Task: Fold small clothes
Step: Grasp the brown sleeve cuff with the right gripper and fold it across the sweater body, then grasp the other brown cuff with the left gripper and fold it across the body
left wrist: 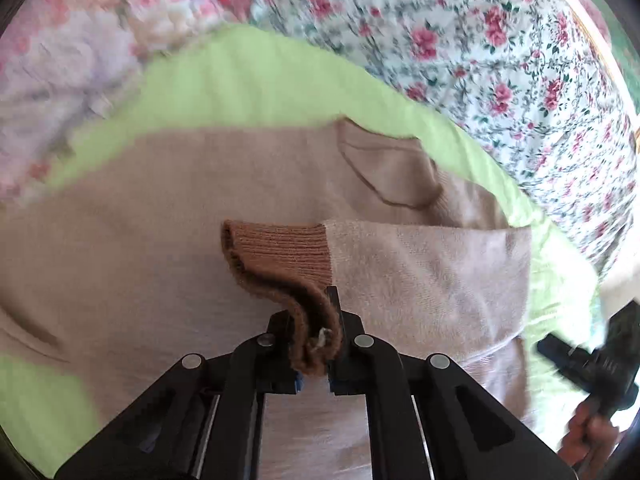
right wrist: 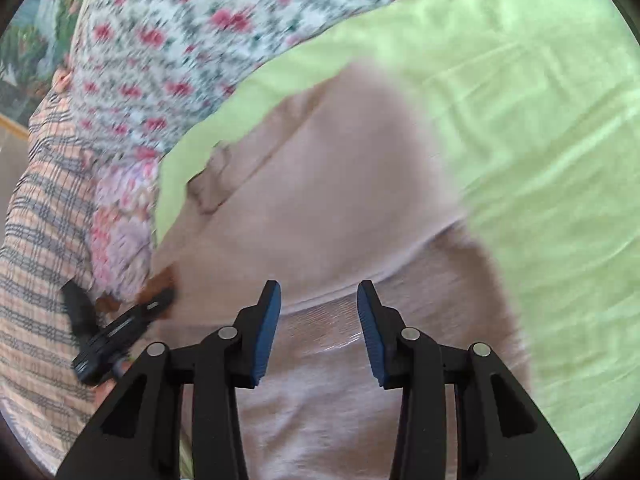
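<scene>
The sweater (left wrist: 140, 248), beige with paler sleeves, lies spread on a green sheet (left wrist: 248, 80) over a flowered bedspread (left wrist: 480, 40). The left hand-held gripper (left wrist: 314, 344) is clamped tight on the brown ribbed cuff (left wrist: 280, 252) of one sleeve, which is folded across the body; the cuff's end bunches between the pads and hides them. The neckline (left wrist: 392, 176) shows beyond it, slightly soft. The right hand-held gripper (right wrist: 318, 328) hovers over the sweater's lower part with jaws partly apart and nothing between the blue pads (right wrist: 266, 332); whether the tips touch the cloth cannot be told. Both views are smeared by motion, most at the bedspread. In the right view the left tool is a dark blur at the edge, beside a plaid cloth (right wrist: 36, 280) cut off by the frame
</scene>
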`<act>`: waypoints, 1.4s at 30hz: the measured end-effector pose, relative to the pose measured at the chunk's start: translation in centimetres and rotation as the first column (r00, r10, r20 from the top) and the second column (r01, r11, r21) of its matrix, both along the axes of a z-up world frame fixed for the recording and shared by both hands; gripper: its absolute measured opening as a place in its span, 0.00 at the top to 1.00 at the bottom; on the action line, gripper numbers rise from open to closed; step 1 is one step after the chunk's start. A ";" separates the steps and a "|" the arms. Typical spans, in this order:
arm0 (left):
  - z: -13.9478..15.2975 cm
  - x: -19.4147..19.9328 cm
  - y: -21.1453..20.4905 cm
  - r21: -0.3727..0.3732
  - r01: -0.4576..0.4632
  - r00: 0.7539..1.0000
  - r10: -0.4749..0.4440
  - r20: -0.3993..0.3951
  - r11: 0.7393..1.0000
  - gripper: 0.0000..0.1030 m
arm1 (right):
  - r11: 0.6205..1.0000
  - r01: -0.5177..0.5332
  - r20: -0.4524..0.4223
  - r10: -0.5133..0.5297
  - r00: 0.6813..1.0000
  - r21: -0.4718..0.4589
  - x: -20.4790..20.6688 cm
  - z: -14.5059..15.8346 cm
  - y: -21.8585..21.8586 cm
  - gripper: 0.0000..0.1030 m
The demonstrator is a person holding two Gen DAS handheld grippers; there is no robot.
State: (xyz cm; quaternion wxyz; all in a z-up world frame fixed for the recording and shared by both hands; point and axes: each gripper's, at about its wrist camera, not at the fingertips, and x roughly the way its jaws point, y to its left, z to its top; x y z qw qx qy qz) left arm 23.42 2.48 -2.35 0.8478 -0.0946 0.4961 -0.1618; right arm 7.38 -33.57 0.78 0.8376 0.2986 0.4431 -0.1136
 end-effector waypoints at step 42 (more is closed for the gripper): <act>3.1 -5.5 21.4 0.112 -0.447 0.892 0.452 -0.022 0.887 0.23 | 0.955 -0.293 -0.107 0.286 0.952 -0.051 3.0 -2.6 7.6 0.54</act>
